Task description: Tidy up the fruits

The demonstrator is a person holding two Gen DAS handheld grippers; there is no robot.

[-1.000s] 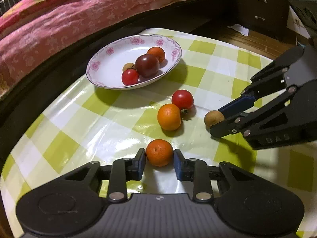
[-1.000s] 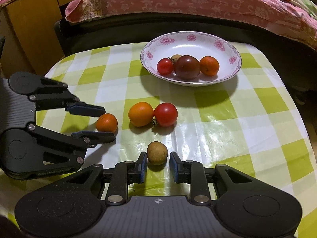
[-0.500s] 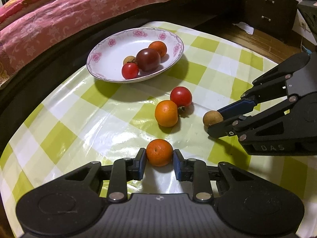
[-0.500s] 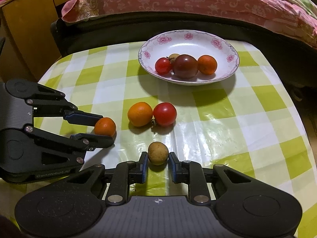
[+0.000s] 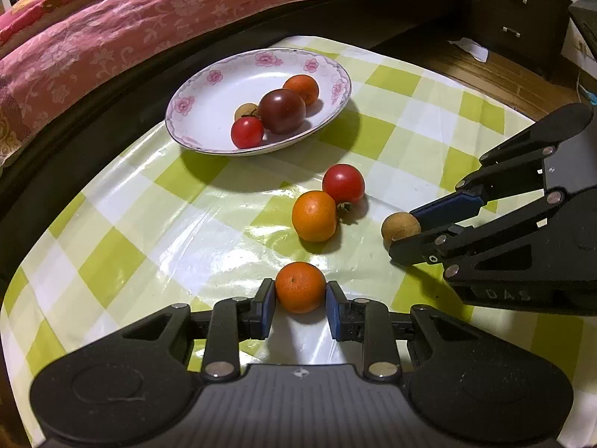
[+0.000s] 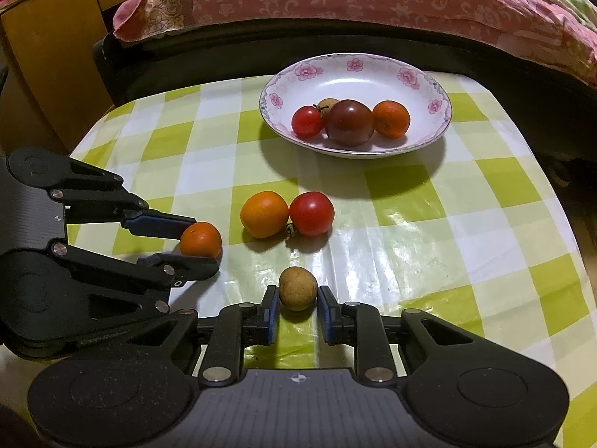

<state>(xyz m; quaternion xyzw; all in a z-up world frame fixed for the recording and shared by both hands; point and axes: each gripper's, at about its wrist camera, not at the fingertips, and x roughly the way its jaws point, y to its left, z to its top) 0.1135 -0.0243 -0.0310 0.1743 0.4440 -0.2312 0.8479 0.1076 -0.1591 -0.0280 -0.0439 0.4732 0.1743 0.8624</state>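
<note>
Gripping: left tongs (image 5: 300, 300) tangerine (image 5: 300, 286), right tongs (image 6: 297, 308) longan (image 6: 298, 288).

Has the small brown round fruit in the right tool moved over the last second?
Yes. The small brown round fruit, gripped by the right tool, has risen slightly against the orange-and-tomato pair on the checked tablecloth.

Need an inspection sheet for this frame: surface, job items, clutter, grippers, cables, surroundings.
Surface: table under green-and-white checked cloth, glossy.
Job's things: floral plate holds a red tomato, a dark tomato, an orange and a brown fruit; loose on the cloth, touching, a larger orange and a red tomato.
Clutter: nothing seen.
Grippers: left gripper shut on small orange; right gripper shut on brown fruit.
Cables: nothing seen.
Surroundings: bed with pink quilt, dark drawer unit.
</note>
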